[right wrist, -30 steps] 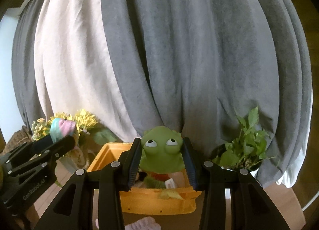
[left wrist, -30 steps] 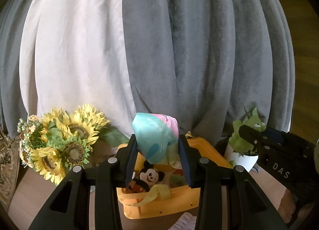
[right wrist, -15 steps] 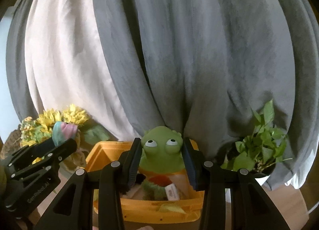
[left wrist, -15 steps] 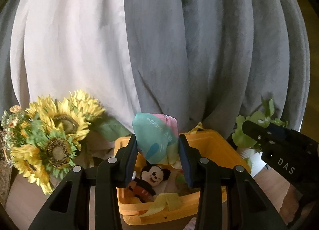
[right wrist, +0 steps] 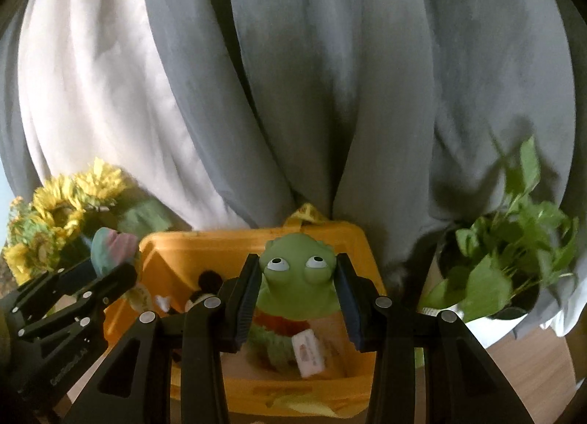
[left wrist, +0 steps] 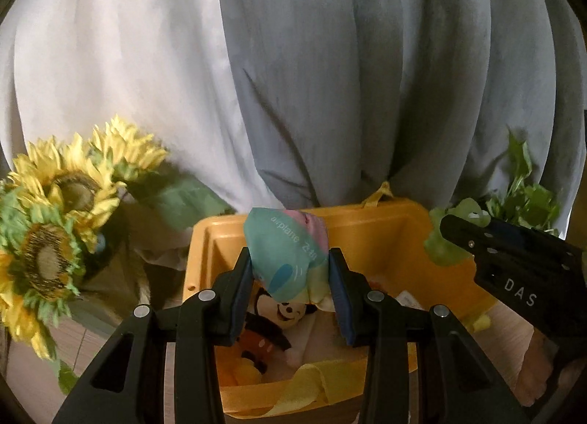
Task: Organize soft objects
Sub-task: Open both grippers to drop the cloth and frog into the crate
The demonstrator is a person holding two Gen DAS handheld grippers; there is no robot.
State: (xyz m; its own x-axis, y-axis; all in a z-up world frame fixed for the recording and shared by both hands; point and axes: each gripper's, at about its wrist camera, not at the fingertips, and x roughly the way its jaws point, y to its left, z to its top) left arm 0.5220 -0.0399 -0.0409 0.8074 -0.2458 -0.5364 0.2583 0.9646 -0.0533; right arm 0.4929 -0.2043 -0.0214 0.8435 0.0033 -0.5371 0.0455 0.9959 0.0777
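Note:
My left gripper [left wrist: 291, 270] is shut on a pastel teal and pink soft pouch [left wrist: 286, 251] printed "airplane", held over the yellow basket [left wrist: 381, 236]. A Mickey plush [left wrist: 282, 317] lies in the basket below it. My right gripper [right wrist: 299, 284] is shut on a green frog plush [right wrist: 297, 277], also over the yellow basket [right wrist: 183, 251]. The left gripper with its pouch [right wrist: 110, 247] shows at the left of the right wrist view. The right gripper's body [left wrist: 513, 270] shows at the right of the left wrist view.
A bunch of sunflowers [left wrist: 62, 203] stands left of the basket. A potted green plant [right wrist: 506, 258] stands to its right. Grey and white curtains [right wrist: 330, 75] hang close behind. Wooden floor [right wrist: 532, 361] shows at the lower right.
Both grippers have moved forward and lower toward the basket with their toys still held. The basket now looks larger and sits right beneath them.

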